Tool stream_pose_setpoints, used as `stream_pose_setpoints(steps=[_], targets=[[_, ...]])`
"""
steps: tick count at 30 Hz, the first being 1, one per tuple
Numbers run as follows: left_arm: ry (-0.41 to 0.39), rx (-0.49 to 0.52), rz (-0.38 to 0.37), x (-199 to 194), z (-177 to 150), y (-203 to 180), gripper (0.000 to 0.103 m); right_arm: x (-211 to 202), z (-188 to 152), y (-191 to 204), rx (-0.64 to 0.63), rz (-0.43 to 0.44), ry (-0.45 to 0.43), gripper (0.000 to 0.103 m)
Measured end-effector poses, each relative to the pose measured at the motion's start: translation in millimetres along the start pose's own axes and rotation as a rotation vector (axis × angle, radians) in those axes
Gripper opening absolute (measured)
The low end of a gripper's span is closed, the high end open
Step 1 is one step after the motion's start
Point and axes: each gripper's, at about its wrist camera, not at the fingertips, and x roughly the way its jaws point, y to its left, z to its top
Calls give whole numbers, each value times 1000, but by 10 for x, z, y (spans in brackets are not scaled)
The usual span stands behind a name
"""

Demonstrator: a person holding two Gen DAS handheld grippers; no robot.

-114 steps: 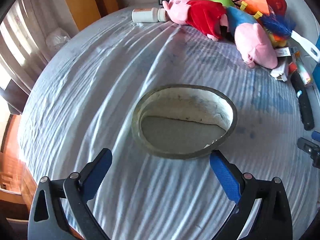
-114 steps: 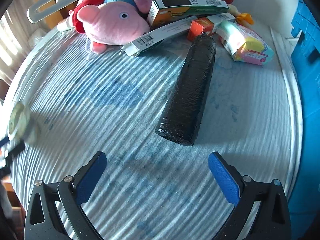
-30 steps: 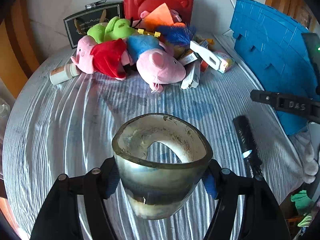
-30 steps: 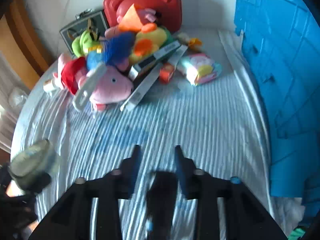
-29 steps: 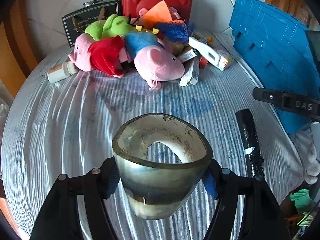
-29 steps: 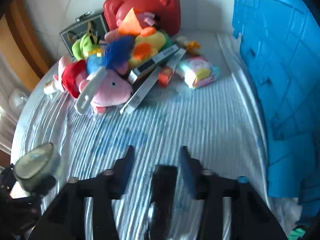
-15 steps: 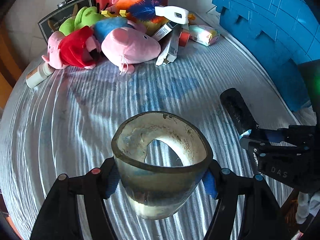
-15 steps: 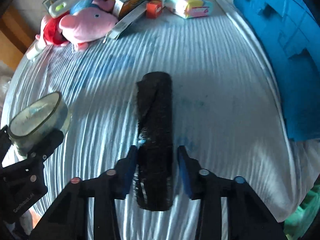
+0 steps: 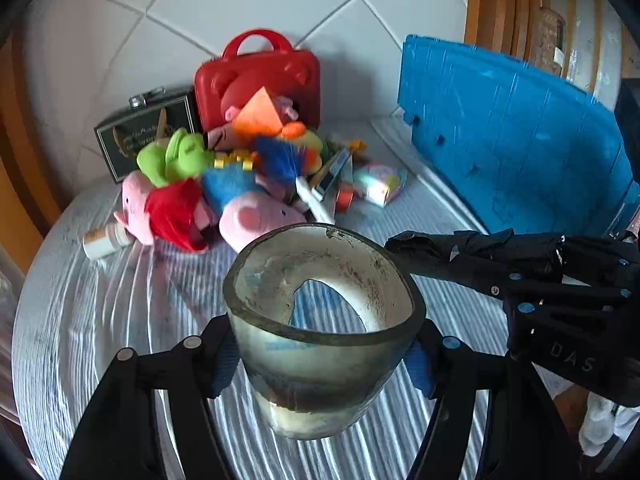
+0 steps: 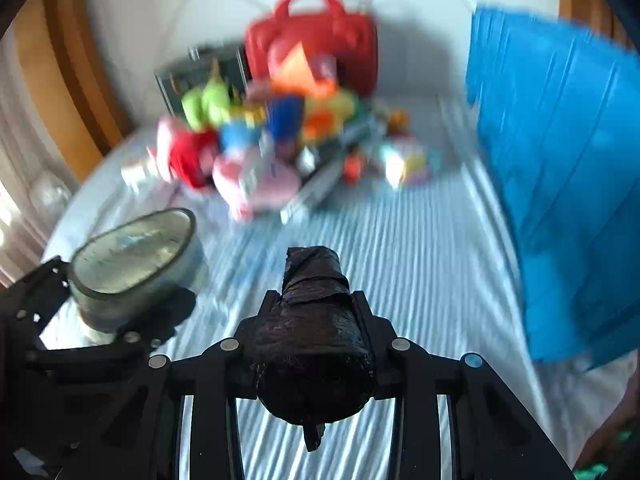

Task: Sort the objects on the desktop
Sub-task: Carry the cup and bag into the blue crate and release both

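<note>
Left wrist view: the left gripper (image 9: 322, 354) points down at a slant over the striped cloth of the table (image 9: 80, 320). Its jaws stand about half apart and their blue pads (image 9: 416, 364) press on both sides of a cloudy glass jar (image 9: 320, 344), which hangs clear of the cloth with its mouth tipped toward the camera. At the right edge the right gripper (image 9: 520, 276) reaches in from the side, holding a black roll (image 9: 472, 256) that sticks out leftward, its tip just beside the jar's rim. Farther back lie a heap of plush toys (image 9: 240, 200), a red toy case (image 9: 260, 80), a dark framed box (image 9: 144, 132), a small white bottle (image 9: 104, 240) and a blue crate (image 9: 512, 140) along the right side.

Right wrist view: the right gripper (image 10: 316, 312) also tilts downward, its jaws drawn narrow and clamped on the black roll (image 10: 312, 344), which runs lengthwise between the fingers and juts out past them above the cloth. At the lower left the left gripper (image 10: 60, 332) carries the glass jar (image 10: 132, 264), held off the table. The toy heap, red case and blue crate (image 10: 560, 180) are blurred.
</note>
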Motion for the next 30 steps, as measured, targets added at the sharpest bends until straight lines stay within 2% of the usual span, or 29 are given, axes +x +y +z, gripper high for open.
stream_pose_setpoints(steps=[7, 12, 15, 18, 21, 25, 30], targets=[[-189, 29, -27, -450, 671, -463, 67, -968, 475, -403, 21, -38, -261, 34], [-325, 69, -67, -729, 1135, -1104, 67, -1669, 642, -943, 31, -120, -423, 34], [-377, 95, -88, -823, 1390, -1547, 67, -1926, 697, -1351, 47, -179, -475, 34], [-404, 115, -112, -817, 1647, -2056, 67, -2112, 697, -1904, 72, -255, -493, 34], [-399, 144, -134, -669, 1901, -2589, 67, -2121, 702, -2369, 91, -303, -474, 35], [-341, 170, -155, -416, 2121, -3252, 67, -2072, 664, -3052, 124, -335, -420, 35], [-233, 193, -121, 17, 2211, -3774, 67, -1868, 631, -3609, 153, -328, -335, 35]])
